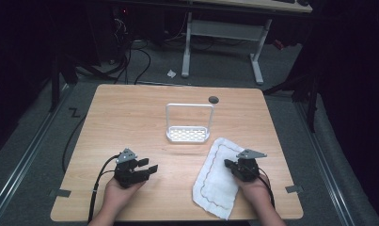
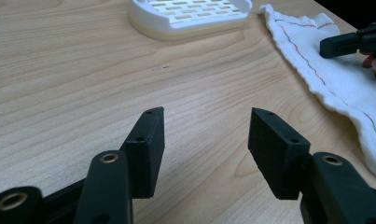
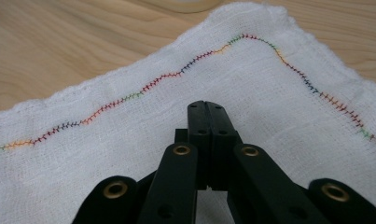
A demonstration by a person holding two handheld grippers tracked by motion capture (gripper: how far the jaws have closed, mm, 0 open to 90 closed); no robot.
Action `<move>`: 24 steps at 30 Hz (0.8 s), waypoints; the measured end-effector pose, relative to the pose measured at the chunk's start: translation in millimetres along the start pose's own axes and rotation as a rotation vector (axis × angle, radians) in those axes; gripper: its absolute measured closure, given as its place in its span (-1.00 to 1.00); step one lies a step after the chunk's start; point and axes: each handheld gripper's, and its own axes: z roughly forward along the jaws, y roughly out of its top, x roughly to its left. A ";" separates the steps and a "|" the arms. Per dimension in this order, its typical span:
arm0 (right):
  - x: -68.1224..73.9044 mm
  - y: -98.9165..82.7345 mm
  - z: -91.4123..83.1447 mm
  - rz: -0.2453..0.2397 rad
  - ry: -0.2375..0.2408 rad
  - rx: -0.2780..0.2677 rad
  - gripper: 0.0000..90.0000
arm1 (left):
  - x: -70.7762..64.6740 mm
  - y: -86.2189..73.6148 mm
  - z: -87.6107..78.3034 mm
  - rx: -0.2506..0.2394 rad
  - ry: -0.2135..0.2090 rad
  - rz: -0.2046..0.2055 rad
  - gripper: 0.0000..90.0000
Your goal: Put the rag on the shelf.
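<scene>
This looks like a lab or test room, not a home. A plain wooden table (image 1: 130,113) stands alone on grey carpet (image 1: 32,141), with metal rails (image 1: 22,162) running along the floor on either side of it. Beyond the table's far edge a bundle of black cables (image 1: 130,59) trails across the floor beside the white legs of a desk (image 1: 225,35). A scrap of paper (image 1: 171,73) lies on the carpet just past the table. The room around the table is kept dark.

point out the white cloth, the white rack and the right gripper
white cloth (image 3: 106,154), right gripper view, plain weave inside the stitching
white rack (image 1: 187,135), high view, slotted base
right gripper (image 3: 207,108), right gripper view, closed jaw tips
</scene>
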 end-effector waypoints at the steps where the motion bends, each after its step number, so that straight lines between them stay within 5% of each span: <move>1: 0.0 0.0 0.0 0.000 0.000 0.000 1.00 | 0.0 0.0 0.0 0.000 0.000 0.000 0.03; 11: 45.0 3.9 9.2 -0.101 0.108 0.026 1.00 | -8.0 0.1 2.6 0.013 0.006 0.054 0.03; 17: 72.2 8.8 18.9 -0.160 0.148 0.028 1.00 | -24.9 -0.4 10.9 0.030 -0.037 0.097 0.04; 22: 72.0 11.8 11.2 -0.166 0.128 0.001 1.00 | -52.6 3.7 34.2 0.045 -0.124 0.146 0.19; 24: 63.5 11.2 2.2 -0.151 0.097 -0.016 1.00 | -64.1 5.6 42.1 0.045 -0.152 0.177 0.46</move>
